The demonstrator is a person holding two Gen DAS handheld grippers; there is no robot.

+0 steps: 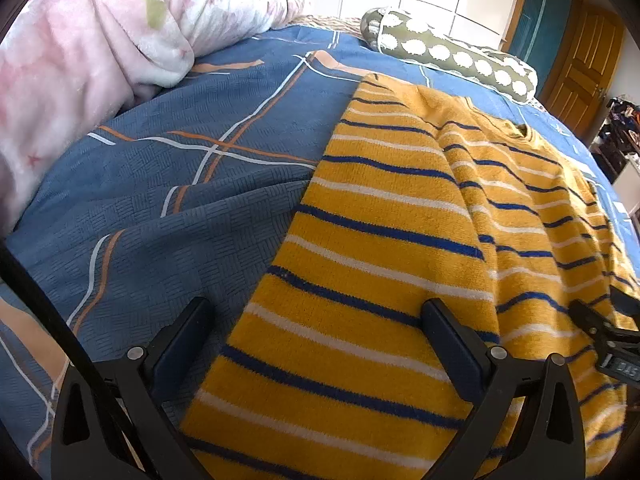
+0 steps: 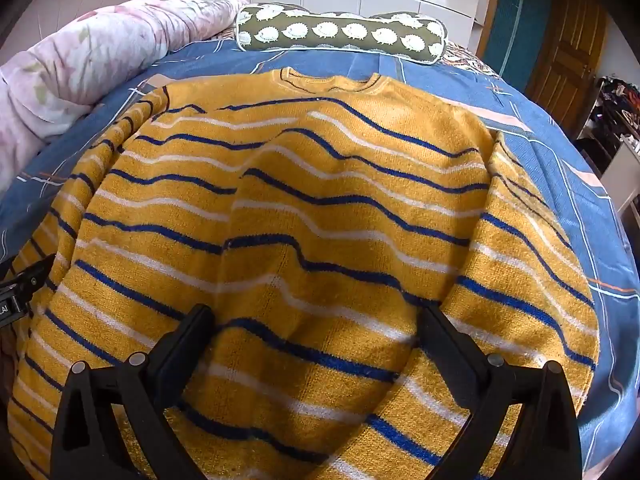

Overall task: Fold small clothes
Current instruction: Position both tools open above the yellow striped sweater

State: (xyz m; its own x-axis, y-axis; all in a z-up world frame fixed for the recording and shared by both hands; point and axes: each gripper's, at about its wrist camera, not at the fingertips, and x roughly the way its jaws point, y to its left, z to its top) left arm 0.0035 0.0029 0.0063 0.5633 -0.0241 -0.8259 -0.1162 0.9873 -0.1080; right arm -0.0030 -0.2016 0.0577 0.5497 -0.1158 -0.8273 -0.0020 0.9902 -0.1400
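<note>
Item: yellow striped sweater (image 2: pixel 320 208), spread flat on the blue bedspread (image 1: pixel 168 184), collar toward the green bolster pillow (image 2: pixel 340 34). My left gripper (image 1: pixel 316 320) wide open over its edge; my right gripper (image 2: pixel 316 324) wide open over its middle; both empty. Pink quilt (image 1: pixel 80 52) alongside.

Materials and surface finish

Sweater (image 2: pixel 320 216): fuzzy matt knit. Bedspread (image 1: pixel 168 184): woven textured cloth. Blanket (image 1: pixel 80 52): plush fleece. Grippers (image 1: pixel 316 320) (image 2: pixel 316 320): matt black plastic. Door (image 2: pixel 568 48): glossy wood.
</note>
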